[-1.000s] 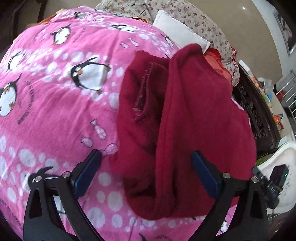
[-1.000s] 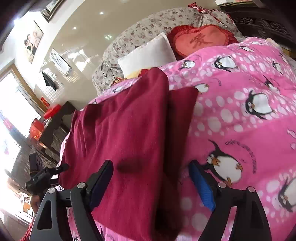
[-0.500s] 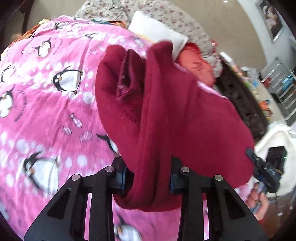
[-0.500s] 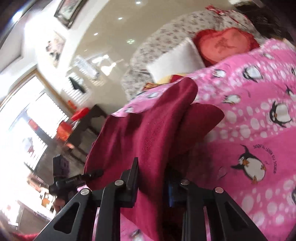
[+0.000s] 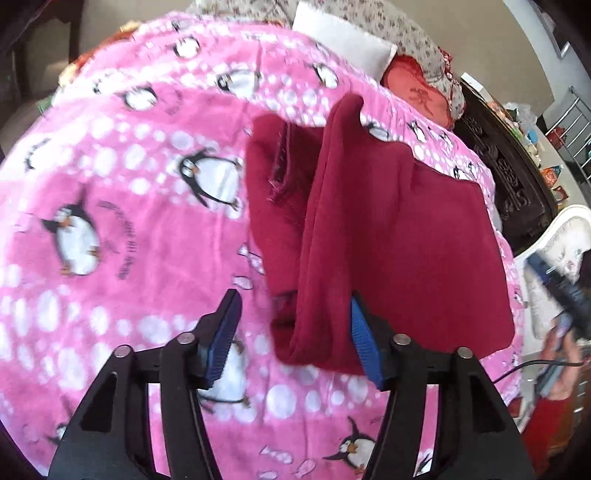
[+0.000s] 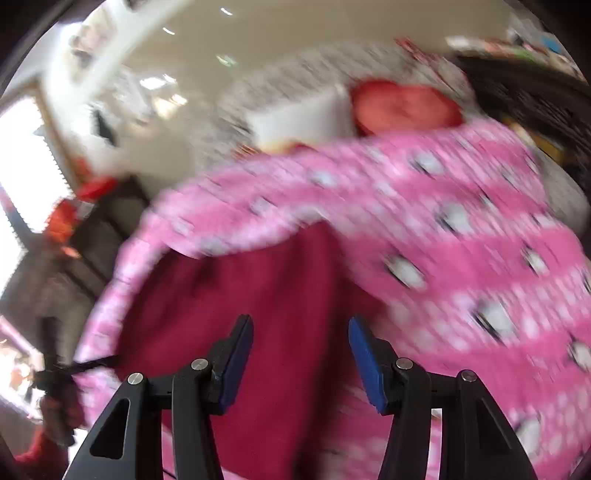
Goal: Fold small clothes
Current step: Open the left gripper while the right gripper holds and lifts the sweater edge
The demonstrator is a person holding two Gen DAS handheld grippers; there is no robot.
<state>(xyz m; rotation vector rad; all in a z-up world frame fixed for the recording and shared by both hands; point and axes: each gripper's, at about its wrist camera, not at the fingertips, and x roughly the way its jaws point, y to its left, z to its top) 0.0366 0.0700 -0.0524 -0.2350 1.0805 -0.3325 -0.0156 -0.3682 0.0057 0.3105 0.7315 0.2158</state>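
A dark red garment [image 5: 369,229] lies folded on a pink penguin-print blanket [image 5: 122,229]. Its near folded edge sits between the fingers of my left gripper [image 5: 293,341], which is open; the cloth touches the right pad [image 5: 364,347]. In the blurred right wrist view the same garment [image 6: 266,302] lies flat under my right gripper [image 6: 301,363], which is open and holds nothing. The blanket [image 6: 461,229] spreads to the right of it.
A white pillow [image 5: 343,40], a red heart cushion [image 5: 417,88] and a floral sofa back [image 5: 406,33] stand behind the blanket. A dark carved cabinet [image 5: 513,173] is at the right. The right gripper [image 5: 565,291] with the hand shows at the right edge.
Both grippers were shut on the garment's edge half a second ago and have opened and let go. The garment has dropped onto the blanket. The right view has swung and blurred.
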